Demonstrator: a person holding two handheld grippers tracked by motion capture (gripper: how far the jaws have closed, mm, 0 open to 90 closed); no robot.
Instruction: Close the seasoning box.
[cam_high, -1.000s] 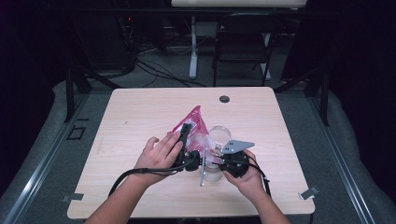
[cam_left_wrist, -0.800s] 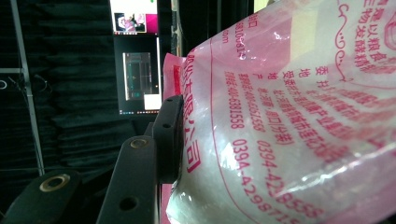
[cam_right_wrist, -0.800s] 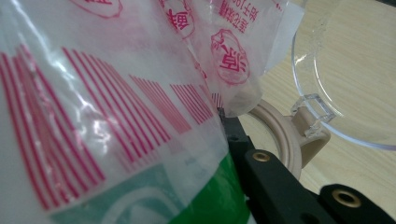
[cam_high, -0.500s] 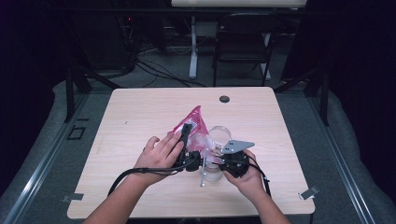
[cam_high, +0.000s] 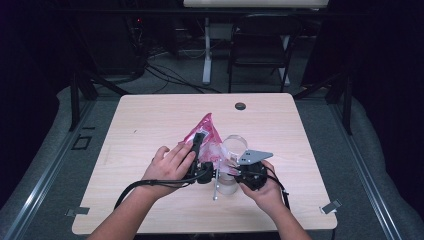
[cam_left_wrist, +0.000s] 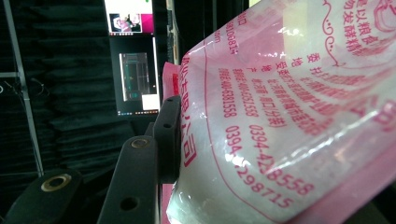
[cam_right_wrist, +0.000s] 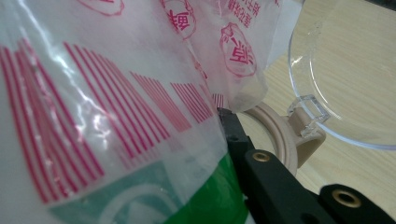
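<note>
Now the left gripper (cam_high: 199, 141) clamps the pink bag (cam_high: 206, 134) at mid-table, near edge. The bag looks soft, slick and floppy, best pinched at its seams. On the right, the right gripper (cam_high: 231, 170) pinches its corner over the clear jar (cam_high: 233, 150).

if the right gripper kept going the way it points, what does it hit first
Probably nothing new: the right gripper is already shut on the pink and white bag. Past it sit the jar's beige rim and clear lid.
</note>
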